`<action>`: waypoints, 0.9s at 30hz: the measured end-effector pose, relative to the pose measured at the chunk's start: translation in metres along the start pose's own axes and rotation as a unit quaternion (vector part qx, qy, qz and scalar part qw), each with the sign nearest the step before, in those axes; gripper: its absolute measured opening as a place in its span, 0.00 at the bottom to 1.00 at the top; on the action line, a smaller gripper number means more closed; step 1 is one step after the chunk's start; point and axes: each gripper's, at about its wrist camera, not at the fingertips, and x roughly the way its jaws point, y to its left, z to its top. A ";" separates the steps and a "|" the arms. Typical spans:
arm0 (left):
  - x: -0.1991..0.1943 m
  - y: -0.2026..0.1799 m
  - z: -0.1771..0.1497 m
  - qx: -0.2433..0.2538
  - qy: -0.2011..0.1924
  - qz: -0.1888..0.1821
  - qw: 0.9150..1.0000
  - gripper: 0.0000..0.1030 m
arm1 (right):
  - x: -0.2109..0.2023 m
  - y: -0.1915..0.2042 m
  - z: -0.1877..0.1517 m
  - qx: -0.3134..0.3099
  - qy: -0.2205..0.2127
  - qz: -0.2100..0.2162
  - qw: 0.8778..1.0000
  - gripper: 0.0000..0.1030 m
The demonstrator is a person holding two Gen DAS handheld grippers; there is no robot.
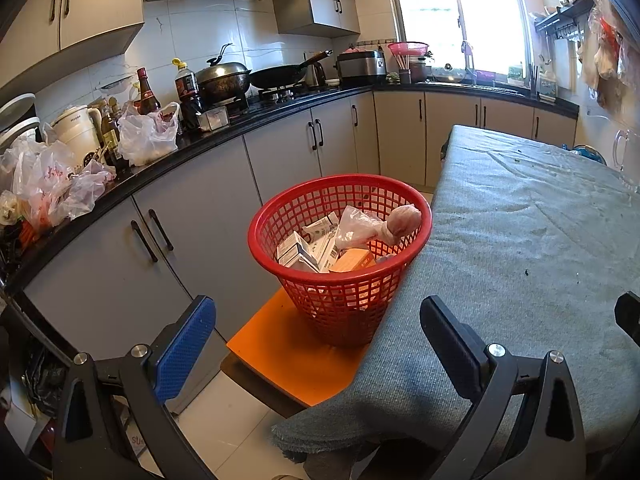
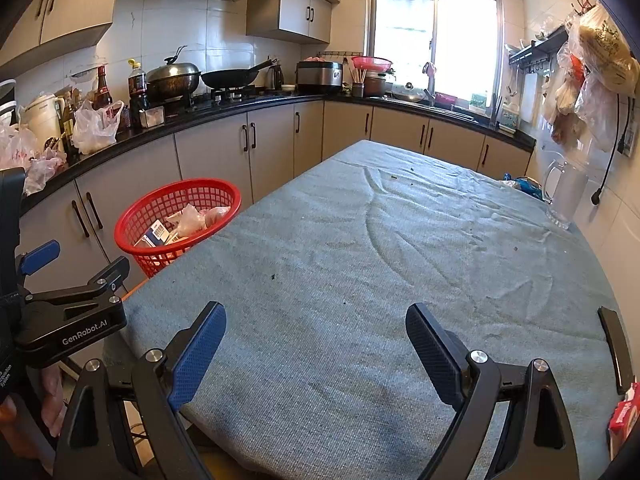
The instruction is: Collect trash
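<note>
I hold both tools wide open and empty: the left gripper [image 1: 316,344] faces the red basket [image 1: 280,216], the right gripper [image 2: 316,346] hangs over the grey cloth table [image 2: 360,260]. The basket stands on an orange stool [image 1: 276,356] at the table's left edge and already contains cartons [image 1: 304,250] and a plastic bag [image 1: 360,228]. I judge collection nearly done. Only dark crumbs [image 2: 273,277] dot the cloth, and a red packet [image 2: 624,416] lies at the near right corner; the next move likely calls for the right tool to reach there. A glass mug [image 2: 566,196] stands at the far right, well clear of that reach.
</note>
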 end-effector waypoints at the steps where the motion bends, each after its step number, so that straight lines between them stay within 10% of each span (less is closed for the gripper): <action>1: 0.000 0.000 -0.001 0.000 0.000 0.001 1.000 0.99 | 0.000 0.000 0.000 0.001 0.000 0.000 1.000 0.91; 27: 0.009 0.004 -0.003 0.003 0.007 0.003 1.000 0.99 | 0.012 -0.004 -0.003 -0.001 0.017 0.003 1.000 0.91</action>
